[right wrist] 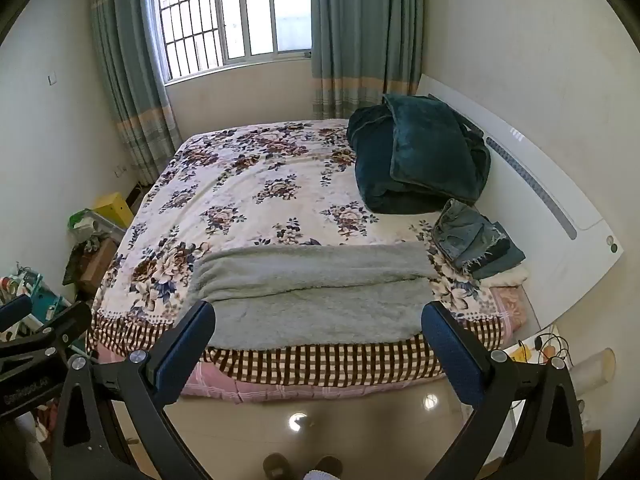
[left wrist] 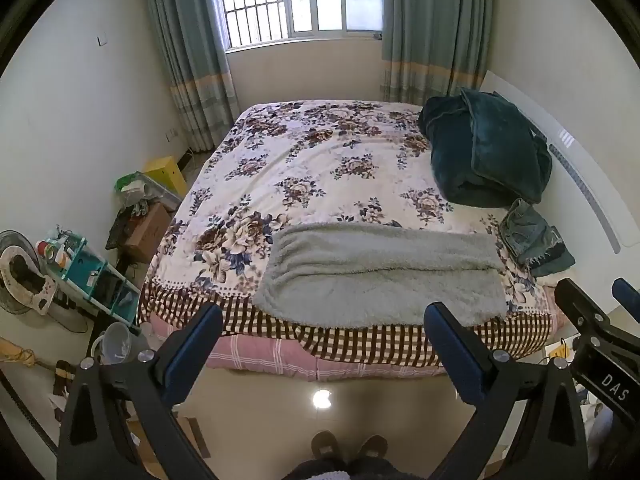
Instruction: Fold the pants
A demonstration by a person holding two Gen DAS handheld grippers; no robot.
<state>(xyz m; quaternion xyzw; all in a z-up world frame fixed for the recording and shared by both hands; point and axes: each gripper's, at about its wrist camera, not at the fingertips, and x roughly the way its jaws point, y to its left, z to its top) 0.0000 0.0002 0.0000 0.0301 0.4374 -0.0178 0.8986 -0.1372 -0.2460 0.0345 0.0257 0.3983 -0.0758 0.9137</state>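
Both fingers (left wrist: 324, 316) (right wrist: 318, 316) spread, empty; grey pants (left wrist: 380, 276) at bed edge (left wrist: 360, 344).

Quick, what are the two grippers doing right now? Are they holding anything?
Left gripper: open, holding nothing.
Right gripper: open, holding nothing.

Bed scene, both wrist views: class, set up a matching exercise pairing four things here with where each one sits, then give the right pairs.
Things:
1. grey fleece pants
2. dark green blanket
3. folded jeans
4. yellow box

Places:
A. on the floor left of the bed
B. bundled at the far right of the bed, by the white headboard
C. spread along the near edge of the bed
D. near right corner of the bed, in front of the blanket

Pairs: 1-C, 2-B, 3-D, 4-A
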